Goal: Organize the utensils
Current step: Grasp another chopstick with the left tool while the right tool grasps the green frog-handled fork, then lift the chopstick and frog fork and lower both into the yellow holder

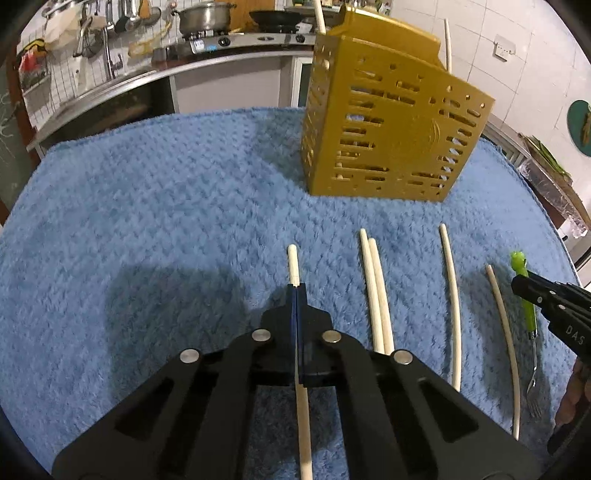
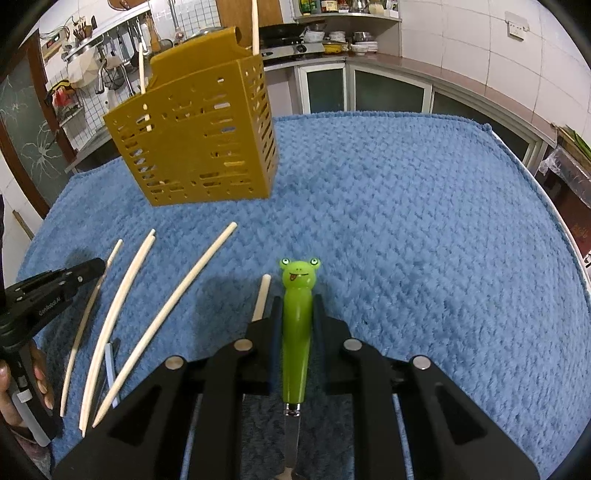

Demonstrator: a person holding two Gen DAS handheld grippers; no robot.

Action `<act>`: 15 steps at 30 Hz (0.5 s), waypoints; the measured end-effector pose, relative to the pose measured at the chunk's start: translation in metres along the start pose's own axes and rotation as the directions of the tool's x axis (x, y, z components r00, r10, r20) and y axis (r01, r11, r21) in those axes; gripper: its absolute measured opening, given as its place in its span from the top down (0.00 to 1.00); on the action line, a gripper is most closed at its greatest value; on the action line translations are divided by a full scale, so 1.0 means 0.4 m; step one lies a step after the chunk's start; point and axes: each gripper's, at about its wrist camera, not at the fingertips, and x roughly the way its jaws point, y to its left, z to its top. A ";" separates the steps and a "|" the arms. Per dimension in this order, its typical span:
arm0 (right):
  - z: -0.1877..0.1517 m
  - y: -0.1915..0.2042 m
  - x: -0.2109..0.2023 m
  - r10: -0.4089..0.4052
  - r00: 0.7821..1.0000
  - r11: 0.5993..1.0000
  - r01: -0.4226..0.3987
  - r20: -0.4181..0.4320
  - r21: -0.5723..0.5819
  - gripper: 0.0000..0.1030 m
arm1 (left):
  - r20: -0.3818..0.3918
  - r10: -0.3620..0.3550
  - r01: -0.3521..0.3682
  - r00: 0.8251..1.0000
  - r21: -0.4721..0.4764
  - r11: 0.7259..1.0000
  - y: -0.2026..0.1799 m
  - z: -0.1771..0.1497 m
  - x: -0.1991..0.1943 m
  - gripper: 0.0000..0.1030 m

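A gold slotted utensil holder (image 1: 388,125) stands upright at the far side of the blue cloth, with two pale chopsticks (image 1: 318,16) sticking up from it. Nearer, loose cream chopsticks (image 1: 376,291) lie roughly parallel on the cloth, two of them touching. At the right lies a fork with a green frog-head handle (image 2: 297,325), its metal tines (image 1: 533,402) toward the near edge.
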 end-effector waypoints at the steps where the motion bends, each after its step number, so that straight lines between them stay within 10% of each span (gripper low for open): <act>1: 0.000 -0.001 0.005 0.000 1.000 1.000 0.000 -0.005 -0.001 0.85 | -0.003 0.000 0.000 1.000 0.001 1.000 0.000 0.000 0.000 1.00; 15: -0.003 0.001 0.039 -0.019 0.999 1.000 0.018 -0.044 -0.003 0.84 | -0.043 0.039 -0.036 0.998 0.064 0.997 -0.030 0.004 0.029 0.95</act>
